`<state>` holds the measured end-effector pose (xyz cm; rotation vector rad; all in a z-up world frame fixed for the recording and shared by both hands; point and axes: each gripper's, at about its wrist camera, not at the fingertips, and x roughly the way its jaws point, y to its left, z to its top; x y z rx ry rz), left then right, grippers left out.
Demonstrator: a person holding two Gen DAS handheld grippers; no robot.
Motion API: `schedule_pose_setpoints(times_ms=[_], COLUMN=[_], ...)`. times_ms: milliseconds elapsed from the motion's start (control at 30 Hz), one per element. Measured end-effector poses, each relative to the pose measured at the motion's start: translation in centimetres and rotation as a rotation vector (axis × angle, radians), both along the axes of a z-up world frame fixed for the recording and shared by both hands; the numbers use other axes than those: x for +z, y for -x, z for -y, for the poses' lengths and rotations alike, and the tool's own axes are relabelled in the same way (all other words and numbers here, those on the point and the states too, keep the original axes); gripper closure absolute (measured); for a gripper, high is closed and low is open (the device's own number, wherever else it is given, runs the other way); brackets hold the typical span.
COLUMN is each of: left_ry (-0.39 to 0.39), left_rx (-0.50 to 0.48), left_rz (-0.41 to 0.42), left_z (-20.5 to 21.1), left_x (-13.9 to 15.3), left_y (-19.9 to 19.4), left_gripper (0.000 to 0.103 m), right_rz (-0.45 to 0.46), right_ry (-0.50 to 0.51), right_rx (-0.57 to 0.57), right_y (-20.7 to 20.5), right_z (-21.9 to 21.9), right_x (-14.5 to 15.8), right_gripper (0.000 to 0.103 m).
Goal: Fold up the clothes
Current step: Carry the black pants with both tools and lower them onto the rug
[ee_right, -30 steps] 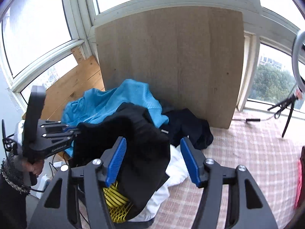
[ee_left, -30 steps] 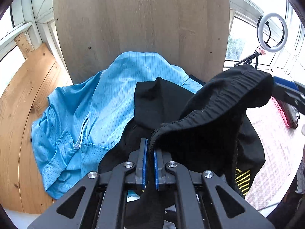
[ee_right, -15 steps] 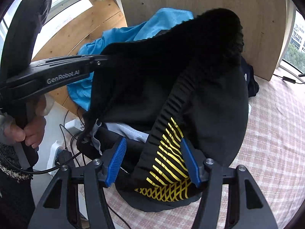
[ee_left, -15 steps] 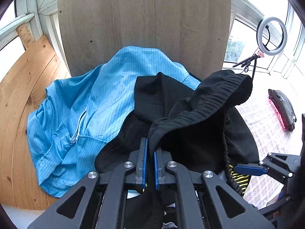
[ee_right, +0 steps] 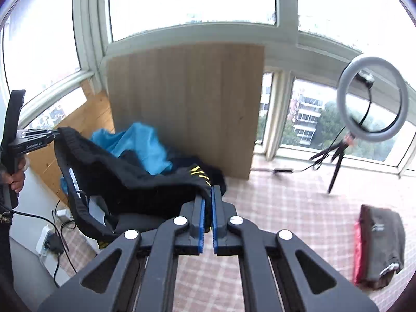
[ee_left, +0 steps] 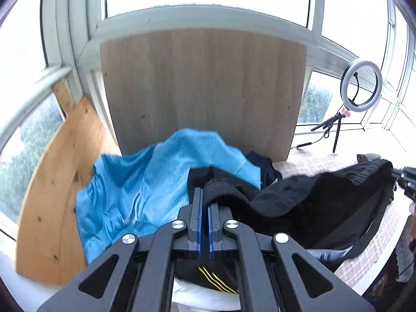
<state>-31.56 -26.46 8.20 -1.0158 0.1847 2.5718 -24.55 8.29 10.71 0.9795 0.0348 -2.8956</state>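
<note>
A black garment with yellow markings (ee_left: 312, 205) hangs stretched between my two grippers above the clothes pile. My left gripper (ee_left: 204, 197) is shut on one end of its ribbed edge. My right gripper (ee_right: 207, 195) is shut on the other end, near the yellow stripes (ee_right: 199, 173). In the right wrist view the garment (ee_right: 124, 179) sags in a loop toward the left gripper (ee_right: 49, 135) at far left. In the left wrist view the right gripper (ee_left: 403, 179) shows at the right edge. A blue striped garment (ee_left: 156, 182) lies crumpled below.
A tall wooden board (ee_left: 202, 91) leans against the windows behind the pile. A ring light on a tripod (ee_right: 371, 104) stands on the checked surface (ee_right: 286, 202) at right. A dark and red pouch (ee_right: 379, 244) lies at right. A power strip and cables (ee_right: 49, 239) lie at lower left.
My right gripper has closed on the black garment and pulled away to the right, stretching it out. Both grippers have risen, so the views now look level toward the windows.
</note>
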Motion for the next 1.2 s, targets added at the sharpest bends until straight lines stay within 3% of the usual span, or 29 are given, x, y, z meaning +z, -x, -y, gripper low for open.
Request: schedule_pose_setpoints(times_ms=[133,267,567,667,800,967,1067,1200], left_ry=[-0.018,-0.035,-0.007,-0.004,0.04,0.09,0.12,0.079], left_rx=[-0.057,-0.107,-0.211,-0.233,-0.211,-0.152,-0.113,-0.052], left_rz=[-0.126,-0.202,-0.197,-0.176,-0.116,-0.01,0.059,-0.074], left_z=[-4.2,-8.0,-16.6,-19.2,-23.6,-28.0,-30.4,-29.7], left_x=[7.9,12.5,12.5,12.2,9.8,7.4,6.2,12.3], left_y=[-2.1,-4.7,-12.6,-14.4,-12.2,-6.2,-2.2,-3.2], left_gripper=[0.101,0.1,0.101,0.1,0.1,0.101,0.101,0.101], right_rz=[-0.17,-0.237,-0.246,-0.237,-0.133,0.069,0.05,-0.093], right_ry=[-0.062,-0.057,-0.04,-0.055,-0.005,0.005,-0.002,-0.014], right_rx=[-0.089,-0.114,-0.034,-0.021,-0.027,-0.065,-0.096,-0.077], right_y=[-2.4,-5.5,-12.7,-12.9,-8.9,1.2,4.4,1.4], right_z=[-5.6,-10.3,-18.2,-21.4,-26.5,-31.2,-32.3,-31.5], right_x=[8.1,12.1,12.2,11.8,8.7,3.5,5.9,12.7], right_gripper=[0.099,0.099,0.099,0.099,0.099,0.099,0.099,0.099])
